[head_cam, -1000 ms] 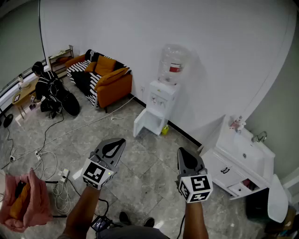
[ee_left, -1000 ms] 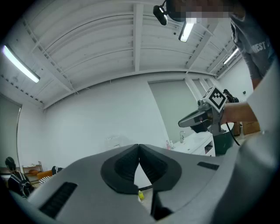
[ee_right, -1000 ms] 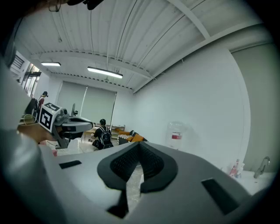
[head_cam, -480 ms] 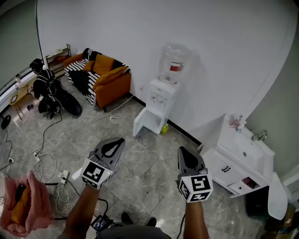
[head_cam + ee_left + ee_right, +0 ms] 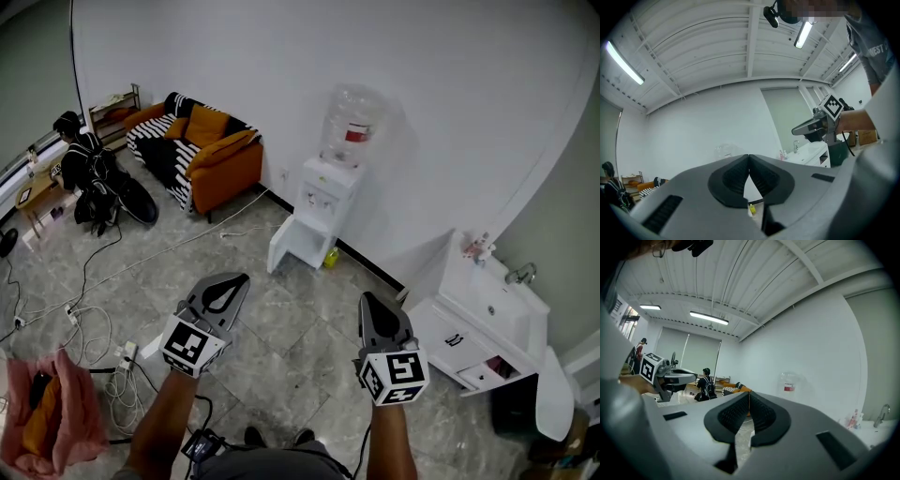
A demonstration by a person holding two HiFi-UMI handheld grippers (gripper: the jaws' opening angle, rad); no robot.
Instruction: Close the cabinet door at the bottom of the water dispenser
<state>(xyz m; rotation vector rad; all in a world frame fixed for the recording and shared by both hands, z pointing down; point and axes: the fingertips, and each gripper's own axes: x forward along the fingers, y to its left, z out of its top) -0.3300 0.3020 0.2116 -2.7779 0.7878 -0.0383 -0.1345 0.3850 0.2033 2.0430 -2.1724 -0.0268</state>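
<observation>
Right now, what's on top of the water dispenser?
A clear bottle with a red label stands on the dispenser. Its neck is hidden inside the top.

The room is closed off by a plain white wall (image 5: 234,66), against which a sofa (image 5: 211,164) in orange and black-and-white stripes is set. A low shelf (image 5: 117,100) is seen beyond the sofa. The floor (image 5: 281,328) is laid with grey marbled tiles, and loose cables (image 5: 117,384) are strewn over it at the left. A white vanity cabinet (image 5: 441,339) with basin and tap is placed by a grey-green wall (image 5: 572,216) at the right. The ribbed white ceiling (image 5: 717,42) is lit by tube lamps (image 5: 624,63).
</observation>
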